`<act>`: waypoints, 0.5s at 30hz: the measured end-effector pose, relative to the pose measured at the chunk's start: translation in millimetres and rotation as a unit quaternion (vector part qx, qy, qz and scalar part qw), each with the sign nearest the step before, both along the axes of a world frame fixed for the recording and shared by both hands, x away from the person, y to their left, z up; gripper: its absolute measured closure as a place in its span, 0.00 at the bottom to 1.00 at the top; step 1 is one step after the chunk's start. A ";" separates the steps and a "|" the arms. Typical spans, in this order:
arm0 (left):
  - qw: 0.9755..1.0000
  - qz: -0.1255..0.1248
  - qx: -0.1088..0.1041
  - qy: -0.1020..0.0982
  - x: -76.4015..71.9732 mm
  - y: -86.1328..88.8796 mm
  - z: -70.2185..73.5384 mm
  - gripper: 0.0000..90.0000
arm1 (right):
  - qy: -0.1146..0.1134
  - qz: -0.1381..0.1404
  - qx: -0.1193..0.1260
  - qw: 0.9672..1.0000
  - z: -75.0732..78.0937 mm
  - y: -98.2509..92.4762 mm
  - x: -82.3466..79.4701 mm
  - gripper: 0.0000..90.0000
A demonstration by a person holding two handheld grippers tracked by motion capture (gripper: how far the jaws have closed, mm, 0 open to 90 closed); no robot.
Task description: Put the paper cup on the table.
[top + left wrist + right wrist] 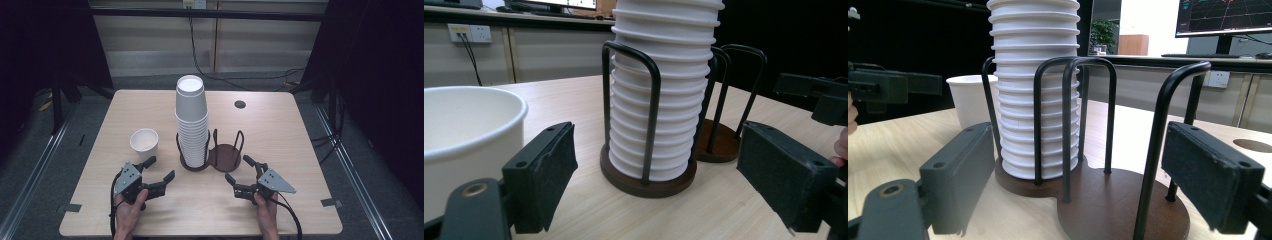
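While I hold both tools low on the table (280, 120), the left gripper (159, 169) and right gripper (239, 168) gape empty. Single paper cup (144, 143) stands just beside the left gripper; stacked cups (191, 122) fill the holder's (225, 156) left bay.

White cups (191, 125) in a dark brown holder (225, 156) with black wire hoops, on a pale wood-grain table (280, 130).

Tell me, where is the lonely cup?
In the high view the single cup stands upright on the table's left half, just left of the cup stack and beyond the left gripper.
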State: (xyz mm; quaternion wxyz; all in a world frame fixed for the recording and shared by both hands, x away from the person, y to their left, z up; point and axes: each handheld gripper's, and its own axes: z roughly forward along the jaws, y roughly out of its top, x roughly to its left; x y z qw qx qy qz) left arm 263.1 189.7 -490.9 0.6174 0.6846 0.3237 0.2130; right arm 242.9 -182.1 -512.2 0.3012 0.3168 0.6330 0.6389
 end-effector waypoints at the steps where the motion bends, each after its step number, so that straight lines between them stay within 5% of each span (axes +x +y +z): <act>1: 1.000 0.002 0.004 0.004 0.9 -2.8 -1.6 0.18 | -0.001 0.000 -0.001 1.000 0.0 0.0 0.0 0.15; 3: 1.000 0.015 0.024 -0.003 0.2 -10.1 -3.8 0.18 | 0.000 0.001 0.000 1.000 0.0 0.0 0.0 0.15; 8: 0.999 0.015 0.026 -0.012 -2.6 -20.6 -12.1 0.18 | 0.000 0.000 0.000 1.000 0.0 0.0 0.0 0.15; 15: 0.999 0.012 0.001 -0.030 -12.6 -27.0 -16.4 0.17 | -0.001 0.000 -0.001 1.000 0.0 -0.1 0.1 0.15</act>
